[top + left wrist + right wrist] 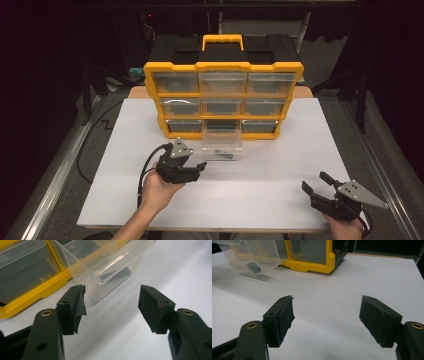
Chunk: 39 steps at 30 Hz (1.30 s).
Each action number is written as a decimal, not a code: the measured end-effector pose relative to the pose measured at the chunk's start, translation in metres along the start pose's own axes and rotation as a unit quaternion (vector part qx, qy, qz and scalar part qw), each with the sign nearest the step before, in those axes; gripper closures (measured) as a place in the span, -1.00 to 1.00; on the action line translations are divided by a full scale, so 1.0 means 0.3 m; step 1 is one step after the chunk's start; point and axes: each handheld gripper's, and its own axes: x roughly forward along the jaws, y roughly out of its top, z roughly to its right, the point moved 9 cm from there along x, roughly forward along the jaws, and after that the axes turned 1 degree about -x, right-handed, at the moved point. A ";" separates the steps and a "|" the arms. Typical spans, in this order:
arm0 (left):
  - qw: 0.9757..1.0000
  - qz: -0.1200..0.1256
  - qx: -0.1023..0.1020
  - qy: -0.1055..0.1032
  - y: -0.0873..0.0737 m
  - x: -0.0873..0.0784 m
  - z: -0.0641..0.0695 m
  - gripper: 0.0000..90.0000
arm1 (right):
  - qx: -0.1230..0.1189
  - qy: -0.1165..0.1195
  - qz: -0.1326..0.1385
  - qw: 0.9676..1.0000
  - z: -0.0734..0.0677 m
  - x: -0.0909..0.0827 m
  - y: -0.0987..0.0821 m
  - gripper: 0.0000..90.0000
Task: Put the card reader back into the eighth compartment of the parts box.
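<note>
A yellow and black storage organizer [223, 92] with a yellow handle on top stands upright at the far side of the white bench [280, 165]. It has three rows of three clear drawers. The middle drawer of the bottom row [222, 142] is pulled far out toward the person, and its front part rests on the bench. Inside this drawer lie some small dark parts [223, 154]; what they are exactly I cannot tell.

The left gripper [196, 171] is held in the person's left hand [157, 191], just in front of the open drawer and a little to its left, with the jaws pointing to the right. In the left gripper view its jaws stand wide apart and there is nothing between them; the corner of the clear drawer [105, 270] is near, just beyond the jaw tips, not touching them.

The right gripper [316, 182] is near the front right corner of the bench, well apart from the organizer. Its jaws are also spread wide and hold nothing. In the right gripper view only bare white bench lies between them, and the organizer's yellow frame [312, 265] and the pulled-out drawer [254, 257] are seen farther off.
</note>
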 end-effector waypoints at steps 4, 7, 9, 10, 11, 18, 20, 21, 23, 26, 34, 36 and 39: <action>1.000 0.002 -0.006 0.000 -0.010 -0.004 -0.008 -0.15 | -0.001 -0.001 -0.001 1.000 0.000 0.001 0.000 -0.39; 1.000 0.003 -0.010 0.001 -0.019 -0.009 -0.014 -0.15 | -0.001 0.000 -0.001 1.000 -0.002 0.001 0.000 -0.39; 1.000 0.004 -0.010 0.002 -0.022 -0.011 -0.016 -0.15 | -0.001 0.001 -0.001 1.000 -0.003 0.001 0.000 -0.39; 1.000 0.004 -0.011 0.001 -0.025 -0.013 -0.018 -0.15 | -0.002 0.000 -0.002 1.000 -0.003 0.001 0.000 -0.39; 1.000 0.006 -0.012 0.002 -0.028 -0.014 -0.021 -0.15 | -0.002 -0.001 -0.002 1.000 -0.003 0.001 0.000 -0.39; 1.000 0.010 -0.024 0.004 -0.051 -0.025 -0.045 -0.15 | -0.003 -0.001 -0.003 1.000 -0.002 0.001 -0.001 -0.39; 1.000 0.011 -0.028 0.006 -0.060 -0.028 -0.053 -0.15 | -0.003 -0.001 -0.003 1.000 -0.002 0.002 -0.001 -0.39; 1.000 0.011 -0.028 0.007 -0.063 -0.030 -0.057 -0.15 | -0.003 -0.001 -0.003 1.000 -0.002 0.002 -0.001 -0.39; 0.999 0.013 -0.033 0.008 -0.068 -0.032 -0.063 -0.15 | -0.003 -0.001 -0.003 1.000 -0.002 0.002 -0.001 -0.39; 0.999 0.014 -0.035 0.008 -0.076 -0.035 -0.071 -0.14 | -0.002 -0.001 -0.003 1.000 -0.002 0.002 -0.001 -0.39; 0.999 0.020 -0.042 0.012 -0.101 -0.041 -0.089 -0.15 | -0.003 -0.001 -0.003 1.000 -0.002 0.001 -0.001 -0.39; 0.999 0.021 -0.042 0.014 -0.109 -0.045 -0.095 -0.15 | -0.002 -0.001 -0.002 1.000 -0.002 0.001 0.000 -0.39; 0.998 0.030 -0.051 0.017 -0.125 -0.053 -0.112 -0.15 | 0.000 -0.001 -0.004 1.000 -0.001 0.002 -0.002 -0.39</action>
